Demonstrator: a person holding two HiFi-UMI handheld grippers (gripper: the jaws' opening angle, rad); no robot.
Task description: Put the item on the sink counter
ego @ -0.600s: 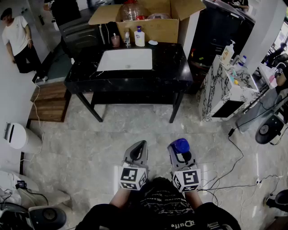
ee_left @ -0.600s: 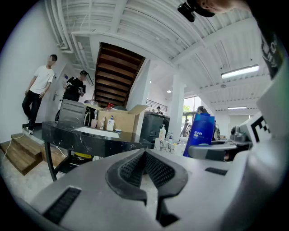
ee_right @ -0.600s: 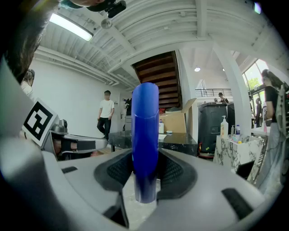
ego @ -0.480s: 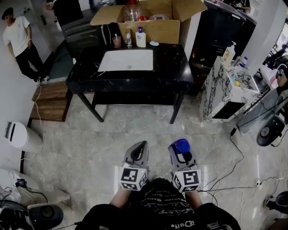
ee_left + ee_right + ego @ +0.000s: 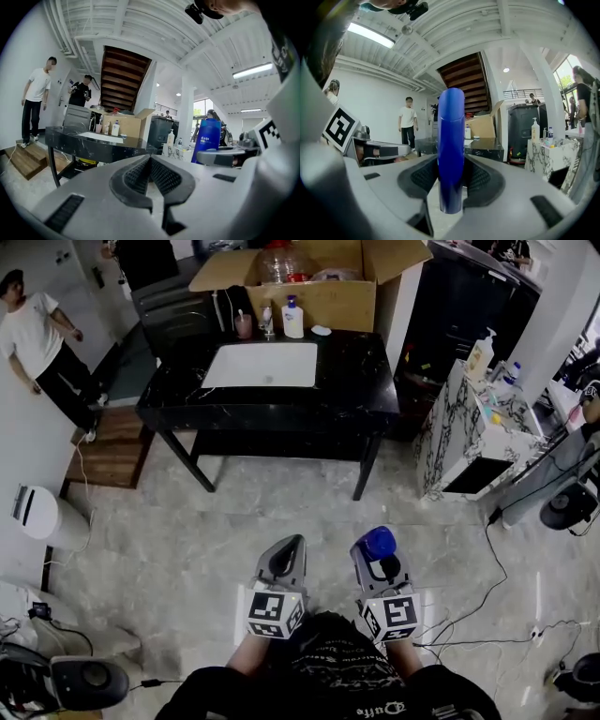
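Observation:
My right gripper point(image 5: 377, 552) point(image 5: 451, 180) is shut on a tall blue bottle point(image 5: 451, 145) that stands upright between its pads; from the head view the blue bottle point(image 5: 377, 543) shows as a round blue top. My left gripper point(image 5: 287, 557) point(image 5: 150, 176) is shut with nothing in it, held beside the right one. The black sink counter point(image 5: 352, 381) with its white basin point(image 5: 262, 365) stands across the floor ahead, well apart from both grippers.
A pink cup point(image 5: 244, 326), a white pump bottle point(image 5: 292, 319) and a soap dish point(image 5: 321, 330) line the counter's back edge, a cardboard box point(image 5: 323, 287) behind. A marbled stand point(image 5: 464, 432) with bottles is right. A person point(image 5: 42, 343) stands at left. Cables point(image 5: 487, 587) cross the floor.
The counter has slipped slightly in the head view as I shift. The person at left has stepped and raised an arm. Both grippers keep their hold and place.

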